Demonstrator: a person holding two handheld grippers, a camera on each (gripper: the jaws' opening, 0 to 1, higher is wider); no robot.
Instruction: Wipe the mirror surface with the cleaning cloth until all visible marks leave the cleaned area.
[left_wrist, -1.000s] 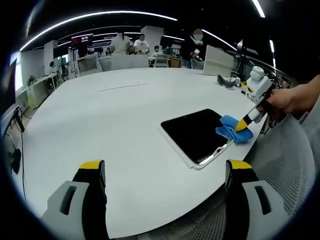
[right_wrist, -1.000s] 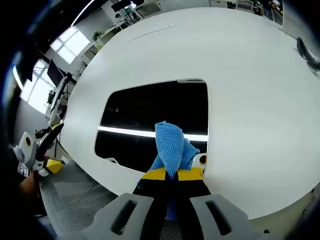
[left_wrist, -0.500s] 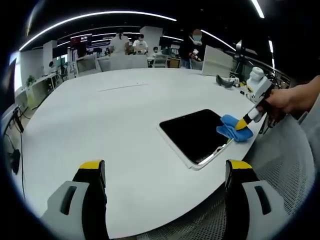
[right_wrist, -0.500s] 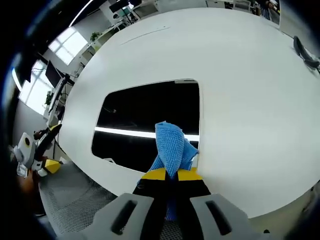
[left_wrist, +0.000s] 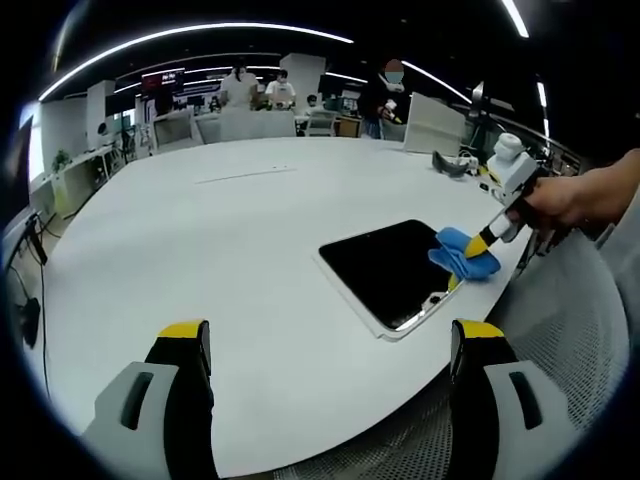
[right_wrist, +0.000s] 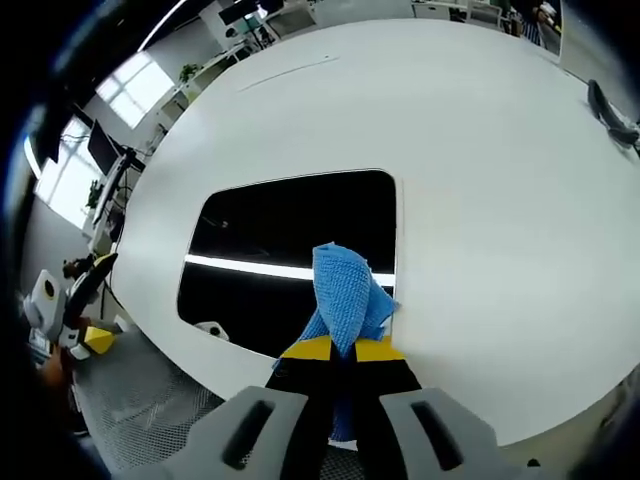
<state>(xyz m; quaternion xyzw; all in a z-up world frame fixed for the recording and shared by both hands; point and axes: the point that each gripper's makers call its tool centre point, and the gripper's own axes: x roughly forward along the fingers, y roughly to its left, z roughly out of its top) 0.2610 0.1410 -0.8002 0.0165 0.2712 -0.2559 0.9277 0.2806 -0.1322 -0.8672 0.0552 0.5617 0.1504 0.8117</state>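
A dark rectangular mirror (left_wrist: 392, 268) (right_wrist: 285, 250) with a white frame lies flat on the white table (left_wrist: 230, 240), close to its right edge. In the right gripper view my right gripper (right_wrist: 344, 350) is shut on a blue cleaning cloth (right_wrist: 345, 300), which rests on the mirror's near right corner. The left gripper view shows the same cloth (left_wrist: 463, 254) under the right gripper (left_wrist: 487, 240), held by a person's hand (left_wrist: 570, 200). My left gripper (left_wrist: 330, 345) hovers open above the table's near edge, well short of the mirror, with nothing between its jaws.
A black object (left_wrist: 452, 160) (right_wrist: 610, 105) lies farther along the table. Grey mesh chair backs (left_wrist: 570, 330) (right_wrist: 150, 400) stand by the table's edge. Several people (left_wrist: 262, 88) and desks are far behind. The other gripper (right_wrist: 65, 300) shows at left in the right gripper view.
The right gripper has slid the cloth a little along the mirror's corner, toward the far side. The left gripper has stayed where it was.
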